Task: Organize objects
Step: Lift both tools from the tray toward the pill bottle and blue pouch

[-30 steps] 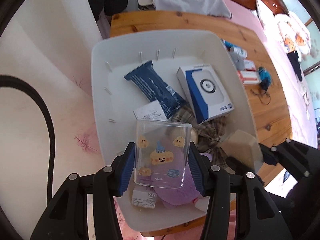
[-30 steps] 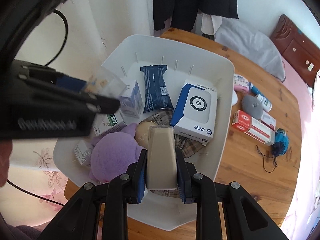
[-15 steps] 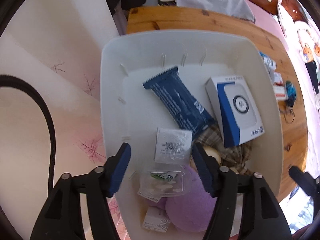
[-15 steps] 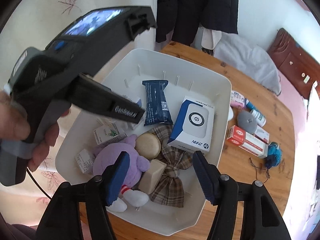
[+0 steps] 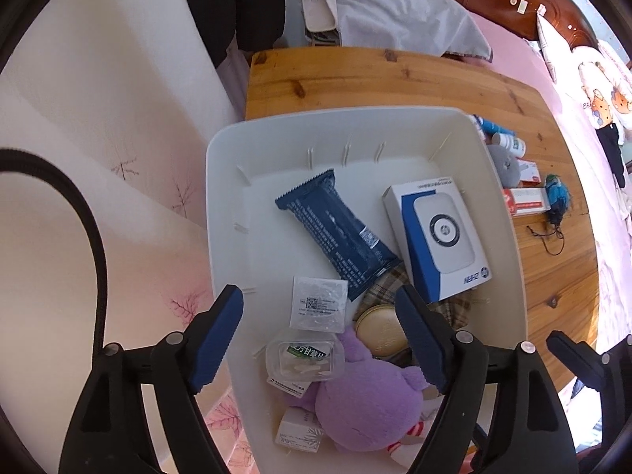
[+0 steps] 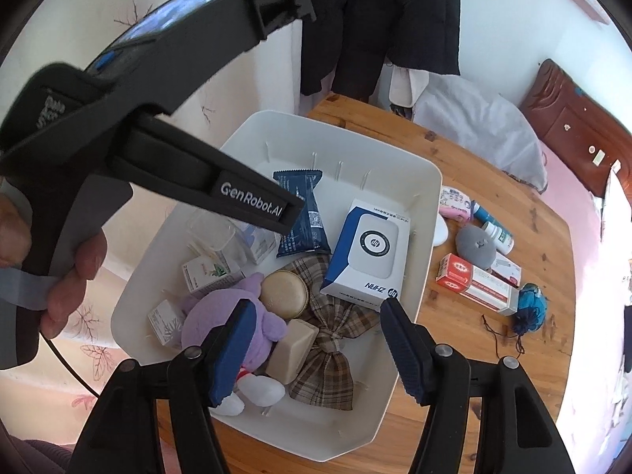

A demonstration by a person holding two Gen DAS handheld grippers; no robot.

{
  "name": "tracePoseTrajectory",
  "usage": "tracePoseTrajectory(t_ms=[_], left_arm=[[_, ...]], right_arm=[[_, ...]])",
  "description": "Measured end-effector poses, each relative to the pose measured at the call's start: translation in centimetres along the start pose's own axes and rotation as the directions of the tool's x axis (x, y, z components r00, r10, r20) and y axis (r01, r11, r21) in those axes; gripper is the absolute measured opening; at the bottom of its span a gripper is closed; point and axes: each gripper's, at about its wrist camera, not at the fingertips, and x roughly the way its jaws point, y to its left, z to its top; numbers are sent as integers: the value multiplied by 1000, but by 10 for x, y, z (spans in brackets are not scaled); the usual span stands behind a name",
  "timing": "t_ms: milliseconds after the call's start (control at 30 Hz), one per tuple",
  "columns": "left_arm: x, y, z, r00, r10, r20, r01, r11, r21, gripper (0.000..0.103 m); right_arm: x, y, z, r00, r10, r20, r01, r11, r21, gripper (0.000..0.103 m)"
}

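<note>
Left wrist view shows our big white bin (image 5: 221, 213) on the table, with the purple toy (image 5: 367, 407) and clear box (image 5: 304, 359) inside. Our left gripper (image 5: 320, 335) has just been opening wide, holding nothing; our right gripper (image 6: 312, 345) hangs open and empty too. Going down again, we could bump the pile.

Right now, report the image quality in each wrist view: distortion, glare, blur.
Left wrist view: strong fisheye bending of the white bin, daylight washing out the lower right corner, print on the blue box sharp. Right wrist view: same curvature, the near left gripper body large and soft, bin contents crisp.
</note>
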Motion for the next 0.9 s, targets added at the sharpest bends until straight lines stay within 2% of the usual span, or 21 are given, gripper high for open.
tracePoseTrajectory(t_ms=[333, 900], left_arm=[[-26, -11, 6, 999, -23, 48, 21, 999, 23, 83], [-71, -36, 5, 991, -62, 118, 53, 996, 78, 83]], right_arm=[[-16, -4, 1, 999, -16, 41, 16, 1000, 0, 67], [-66, -23, -3, 987, -57, 147, 55, 998, 17, 67]])
